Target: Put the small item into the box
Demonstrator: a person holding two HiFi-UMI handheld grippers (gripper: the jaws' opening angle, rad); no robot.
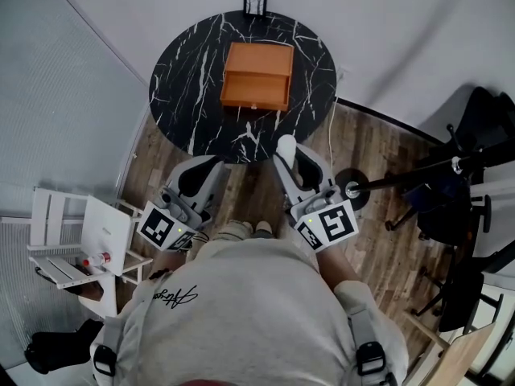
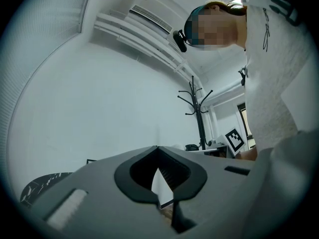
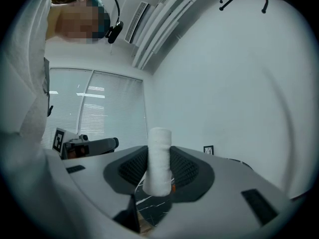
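Note:
An orange box [image 1: 257, 75] with a drawer front stands on the round black marble table [image 1: 185, 71], ahead of me. My right gripper [image 1: 288, 153] is held low in front of my body, short of the table's near edge. It is shut on a small white roll [image 1: 286, 144], which stands upright between its pads [image 3: 187, 171] in the right gripper view, the roll [image 3: 159, 161] rising above the jaws. My left gripper [image 1: 212, 164] hangs beside it to the left, jaws closed tip to tip with nothing between them [image 2: 157, 151].
A small framed picture [image 1: 255, 2] stands at the table's far edge. A white shelf unit [image 1: 80, 248] is on the floor at my left. A black stand [image 1: 402, 179] and dark chairs [image 1: 475, 207] crowd the right. A coat rack [image 2: 197, 108] shows in the left gripper view.

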